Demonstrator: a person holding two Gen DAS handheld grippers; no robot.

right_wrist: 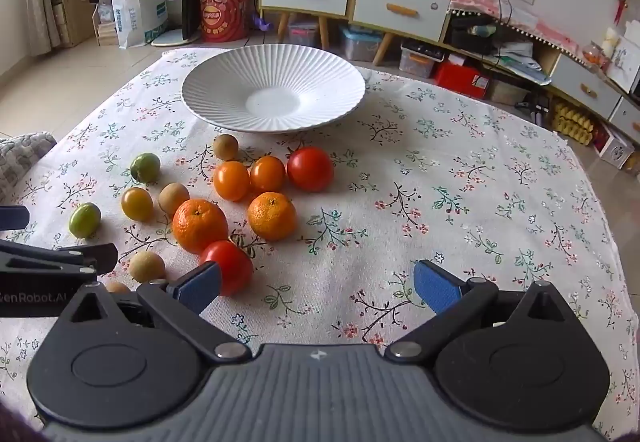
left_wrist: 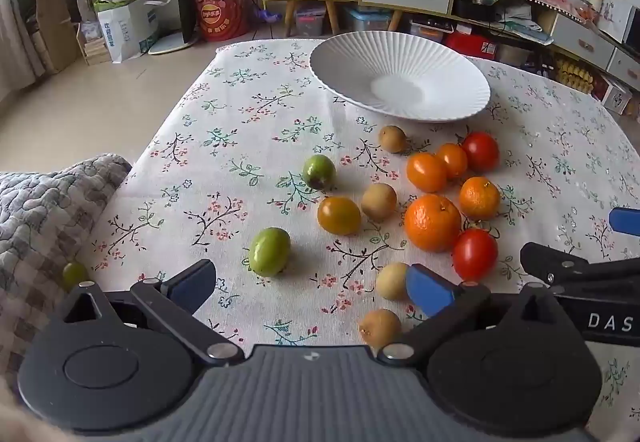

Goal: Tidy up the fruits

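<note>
Fruits, place: scattered on the floral-clothed surface point(right_wrist: 460, 181), on the near side of the white ribbed plate point(right_wrist: 224, 81); none lies in the plate.
Green fruit point(left_wrist: 270, 252): oval, its long axis tilted a little off upright in the left view; set apart to the left of the group.
Second green fruit point(left_wrist: 319, 171): rounder, with a dark patch on its lower side.
Mandarins point(right_wrist: 199, 226): two, dimpled skin, stem ends turned upward; the near red tomato point(right_wrist: 228, 270) touches the larger one.
Far red tomato point(right_wrist: 310, 168): glossy, just beside two smooth orange tomatoes point(right_wrist: 231, 179).
Brown fruits point(right_wrist: 146, 266): small, matt, roundish; no long axis can be told.
Left gripper point(left_wrist: 310, 282): jaws spread wide, nothing between them.
Right gripper point(right_wrist: 318, 284): jaws spread wide, nothing held.
Hidden or cut off: a brown fruit point(left_wrist: 392, 282) is partly covered by a blue pad in the left view; a small green fruit point(left_wrist: 74, 274) shows at the cloth's edge beside a grey quilted fabric point(left_wrist: 44, 209).
</note>
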